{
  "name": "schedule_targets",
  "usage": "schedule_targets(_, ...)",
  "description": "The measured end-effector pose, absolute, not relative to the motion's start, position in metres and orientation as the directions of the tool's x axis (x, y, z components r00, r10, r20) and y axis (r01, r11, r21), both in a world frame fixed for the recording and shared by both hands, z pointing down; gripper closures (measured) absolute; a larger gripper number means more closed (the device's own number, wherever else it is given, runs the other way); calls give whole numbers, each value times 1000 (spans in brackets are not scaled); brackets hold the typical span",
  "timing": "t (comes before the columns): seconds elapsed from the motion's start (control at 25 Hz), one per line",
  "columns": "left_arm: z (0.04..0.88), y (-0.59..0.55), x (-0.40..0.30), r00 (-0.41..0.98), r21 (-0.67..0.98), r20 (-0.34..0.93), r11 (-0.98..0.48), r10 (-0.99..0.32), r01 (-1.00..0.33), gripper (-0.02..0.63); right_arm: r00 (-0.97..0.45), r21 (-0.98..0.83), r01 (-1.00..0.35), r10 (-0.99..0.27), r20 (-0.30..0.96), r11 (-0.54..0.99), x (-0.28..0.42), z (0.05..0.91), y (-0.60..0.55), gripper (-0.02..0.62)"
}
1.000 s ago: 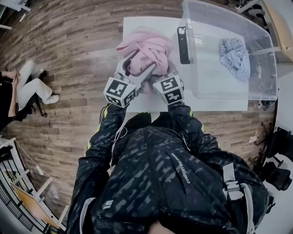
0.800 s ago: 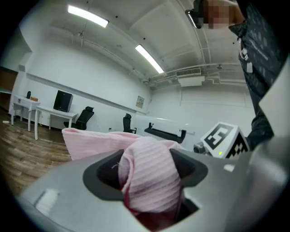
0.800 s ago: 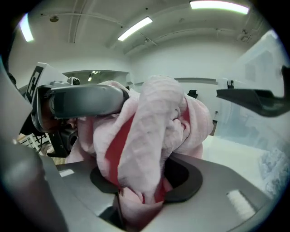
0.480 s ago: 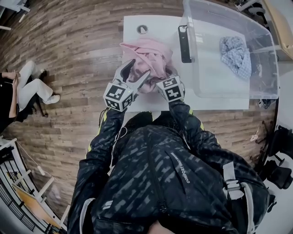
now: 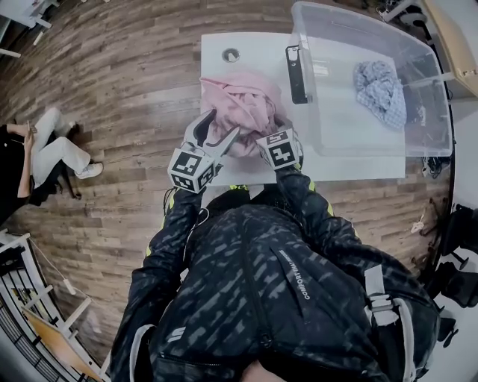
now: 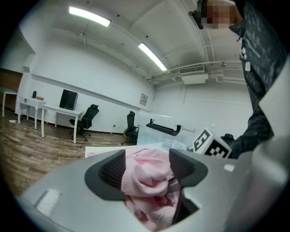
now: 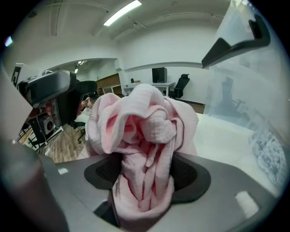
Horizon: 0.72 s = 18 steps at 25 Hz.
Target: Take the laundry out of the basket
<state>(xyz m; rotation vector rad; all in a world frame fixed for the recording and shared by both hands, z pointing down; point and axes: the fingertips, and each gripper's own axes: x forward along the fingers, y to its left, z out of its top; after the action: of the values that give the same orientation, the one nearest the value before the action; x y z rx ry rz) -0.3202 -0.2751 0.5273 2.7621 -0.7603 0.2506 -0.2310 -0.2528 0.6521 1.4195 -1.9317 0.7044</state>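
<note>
A crumpled pink garment (image 5: 240, 104) lies on the white table (image 5: 358, 168), left of the clear plastic basket (image 5: 340, 19). A blue patterned cloth (image 5: 379, 91) remains inside the basket. My left gripper (image 5: 222, 123) sits at the garment's near left edge with its jaws spread wide; pink fabric (image 6: 147, 174) lies loosely between the pads. My right gripper (image 5: 273, 131) pushes into the garment's near right side, its tips hidden in the head view. Its jaws have just been opening, and a bunched fold of the garment (image 7: 145, 122) still stands between them.
The basket's black latch handle (image 5: 296, 73) faces the garment. A small round object (image 5: 231, 54) sits on the table behind the garment. A person sits on the wooden floor at far left (image 5: 45, 149). Desks and office chairs (image 6: 86, 120) stand further off.
Both grippers and the pink garment have come down and nearer to me, and the garment now rests on the table. The small round object behind it has come into view.
</note>
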Motion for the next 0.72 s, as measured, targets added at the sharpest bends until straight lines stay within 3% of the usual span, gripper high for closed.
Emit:
schedule_targets(0.48, 489, -264, -318, 873, 189, 162, -854, -459, -484, 321, -283, -55, -947, -746, 603, 315, -256, 545, -219, 282)
schedule_targets(0.6, 474, -259, -321, 879, 173, 137, -863, -457, -475, 388, -318, -73, -939, -771, 551, 335, -264, 523, -218, 324)
schedule_targets(0.72, 456, -256, -324, 891, 154, 116, -879, -438, -452, 491, -338, -66, -933, -798, 498, 353, -269, 500, -224, 433)
